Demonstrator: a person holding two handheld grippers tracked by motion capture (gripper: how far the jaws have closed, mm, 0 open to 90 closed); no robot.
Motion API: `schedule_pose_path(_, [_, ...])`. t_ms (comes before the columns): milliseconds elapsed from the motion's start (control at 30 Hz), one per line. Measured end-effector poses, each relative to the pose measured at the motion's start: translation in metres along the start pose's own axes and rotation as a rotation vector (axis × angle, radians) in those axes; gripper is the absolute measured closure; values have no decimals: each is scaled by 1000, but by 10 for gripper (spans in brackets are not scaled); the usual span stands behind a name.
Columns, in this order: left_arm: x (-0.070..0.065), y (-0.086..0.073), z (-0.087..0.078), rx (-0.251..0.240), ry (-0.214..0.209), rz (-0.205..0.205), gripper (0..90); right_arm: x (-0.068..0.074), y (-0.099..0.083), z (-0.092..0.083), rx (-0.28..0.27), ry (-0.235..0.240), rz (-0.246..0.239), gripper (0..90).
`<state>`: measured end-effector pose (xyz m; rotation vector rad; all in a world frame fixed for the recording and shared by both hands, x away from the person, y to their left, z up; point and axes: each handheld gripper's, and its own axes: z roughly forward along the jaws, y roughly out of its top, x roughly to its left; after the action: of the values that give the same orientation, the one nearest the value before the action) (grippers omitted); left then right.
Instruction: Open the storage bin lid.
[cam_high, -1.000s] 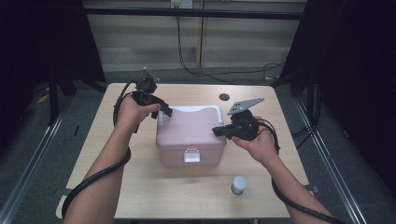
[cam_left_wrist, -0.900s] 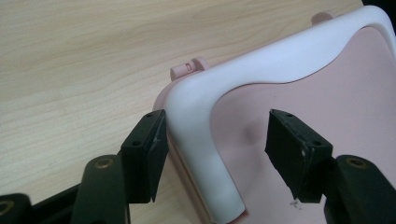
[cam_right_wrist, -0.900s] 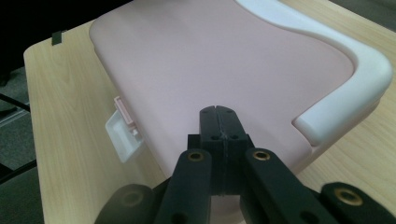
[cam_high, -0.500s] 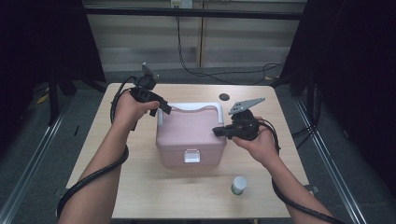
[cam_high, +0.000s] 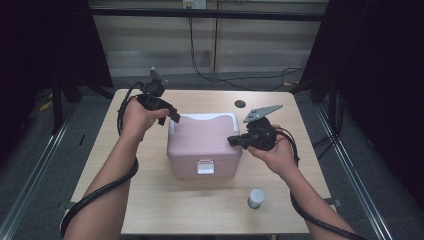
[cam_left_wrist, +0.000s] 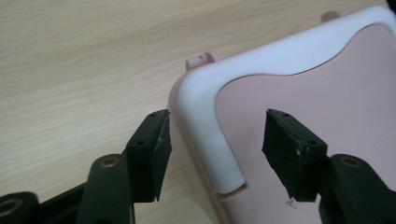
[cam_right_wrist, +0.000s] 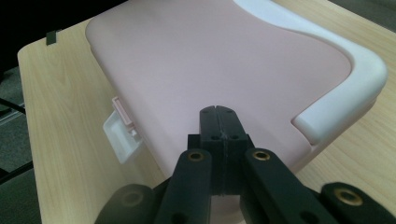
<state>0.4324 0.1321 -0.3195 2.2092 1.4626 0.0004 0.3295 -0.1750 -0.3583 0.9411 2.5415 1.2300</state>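
Left tool (cam_left_wrist: 212, 154) up at back-left corner of pink plastic box w/ white handle and small white front latch (cam_high: 204, 145). Jaws about half wide, one each side of the white handle's (cam_left_wrist: 210, 126) end where it lies flat on the lid. Pads not pressing yet, gap showing both sides. So no grip there so far.

Pink box in the middle of the light wood surface (cam_high: 150, 200), lid down, latch (cam_high: 205, 167) facing the person, looks closed. White handle folded flat along the back of the lid, not lifted.

Right tool (cam_right_wrist: 218, 116) at right side of the box, jaws squeezed fully together w/ nothing between, tip resting at or just over the lid's right edge. Looks like steadying the box, can't tell if really touching.

Small white-capped green bottle (cam_high: 256, 198) standing near front right, well apart from the box. Dark round spot (cam_high: 240, 104) at back of surface.

Prob early on: reach done, handle lined up. Left to do: close on handle, lift it up, maybe carry or open box.
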Motion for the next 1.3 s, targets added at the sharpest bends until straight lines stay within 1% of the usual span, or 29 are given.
schedule_pose_path(33, [0, 0, 2, 0, -3, -12, 394, 0, 0, 0, 0, 0, 2, 900])
schedule_pose_path(100, [0, 1, 6, 9, 6, -1, 374, -1, 0, 0, -1, 5, 3, 900])
schedule_pose_path(200, [-1, 1, 10, 9, 7, -2, 359, -1, 0, 0, -3, 6, 5, 900])
schedule_pose_path(333, [-2, 1, 15, 1, -8, 8, 389, -1, -1, 0, -7, 8, 8, 900])
schedule_pose_path(400, [-2, 1, 16, -5, -8, -3, 403, -1, -1, 0, -10, 9, 9, 900])
schedule_pose_path(500, [-1, 2, 17, -7, -4, -6, 409, -1, -1, 0, -7, 7, 5, 900])
schedule_pose_path(533, [-2, 1, 19, -6, -15, -26, 408, -1, -1, 0, -7, 7, 6, 900])
schedule_pose_path(600, [-1, 1, 21, 3, -38, -47, 409, -1, -1, 0, -10, 8, 9, 900])
schedule_pose_path(633, [-1, 1, 21, 0, -35, -55, 401, -2, -1, 0, -11, 9, 13, 900])
schedule_pose_path(667, [0, 1, 21, -6, -35, -54, 409, -2, -1, 0, -11, 10, 14, 900])
schedule_pose_path(800, [0, 1, 19, 1, -36, -64, 451, -2, -1, 0, -9, 12, 17, 900])
schedule_pose_path(833, [0, 1, 19, 2, -37, -61, 453, -2, -1, 0, -10, 12, 18, 900])
schedule_pose_path(933, [1, 0, 19, -3, -41, -73, 462, -2, -2, 0, -13, 15, 25, 900])
schedule_pose_path(1033, [1, 0, 17, -5, -50, -78, 471, -1, -1, 0, -4, 11, 22, 900])
schedule_pose_path(1100, [1, 0, 15, -11, -55, -91, 479, -1, 0, 0, 4, 10, 23, 900])
schedule_pose_path(1233, [2, 0, 8, -22, -71, -99, 489, 0, -1, 0, -4, 7, 22, 900])
schedule_pose_path(1300, [1, 0, 6, -21, -66, -87, 494, 0, -1, 0, -5, 6, 21, 900])
